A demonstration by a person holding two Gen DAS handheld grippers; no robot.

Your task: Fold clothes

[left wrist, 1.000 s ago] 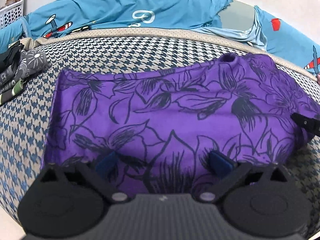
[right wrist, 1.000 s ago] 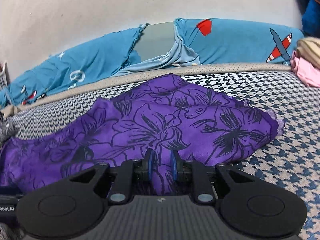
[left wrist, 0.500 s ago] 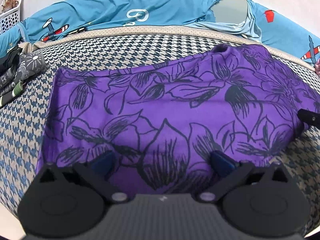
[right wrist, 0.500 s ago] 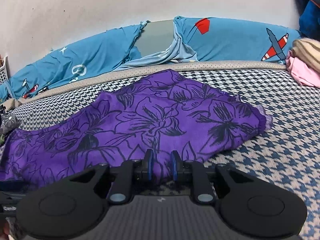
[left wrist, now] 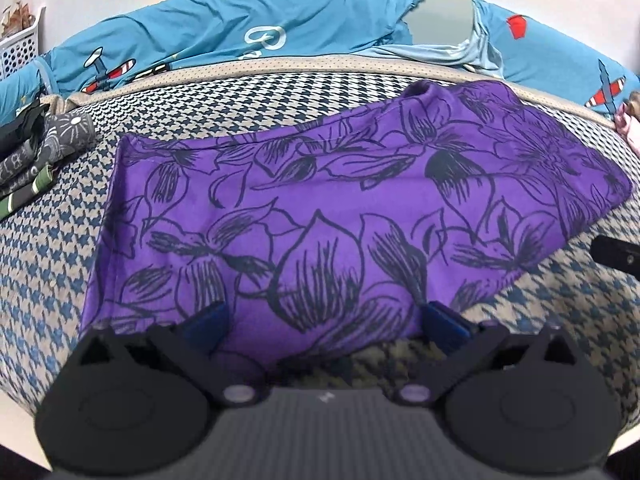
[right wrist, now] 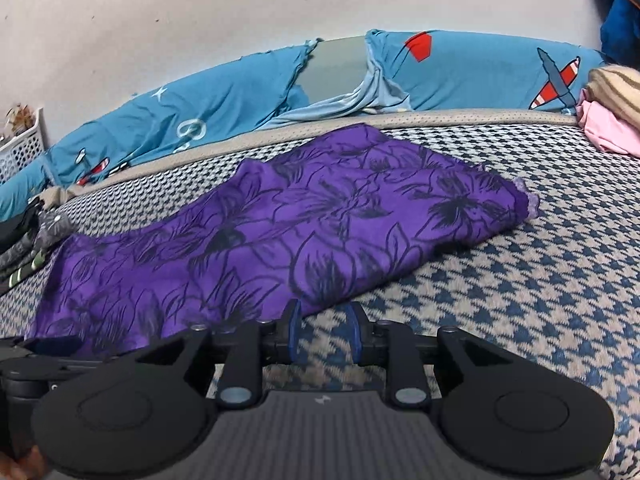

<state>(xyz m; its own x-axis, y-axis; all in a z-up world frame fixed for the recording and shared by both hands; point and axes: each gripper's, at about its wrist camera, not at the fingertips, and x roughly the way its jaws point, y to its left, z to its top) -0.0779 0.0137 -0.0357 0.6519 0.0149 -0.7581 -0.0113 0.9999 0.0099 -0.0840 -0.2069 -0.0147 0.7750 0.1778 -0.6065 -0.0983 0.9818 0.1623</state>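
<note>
A purple garment with dark flower outlines (left wrist: pixel 320 208) lies spread flat on the houndstooth bedcover (left wrist: pixel 560 300). My left gripper (left wrist: pixel 326 322) is open wide over the garment's near hem, its blue pads apart, and the cloth lies loose beneath them. My right gripper (right wrist: pixel 323 332) sits just off the garment (right wrist: pixel 280 240), at its near right edge. Its jaws are opening, and only bedcover shows between the pads. A black part of the right gripper (left wrist: pixel 616 256) pokes in at the right of the left wrist view.
Folded dark clothes (left wrist: pixel 36 152) are stacked at the left, with a white basket (left wrist: pixel 20 48) behind them. Blue aeroplane-print bedding (left wrist: pixel 240 40) runs along the wall. Pink and striped clothes (right wrist: pixel 608 120) are piled at the far right.
The right gripper's jaws have parted and let go of the purple cloth, then drawn back off its edge. The left gripper also pulled back, and the garment now lies flatter.
</note>
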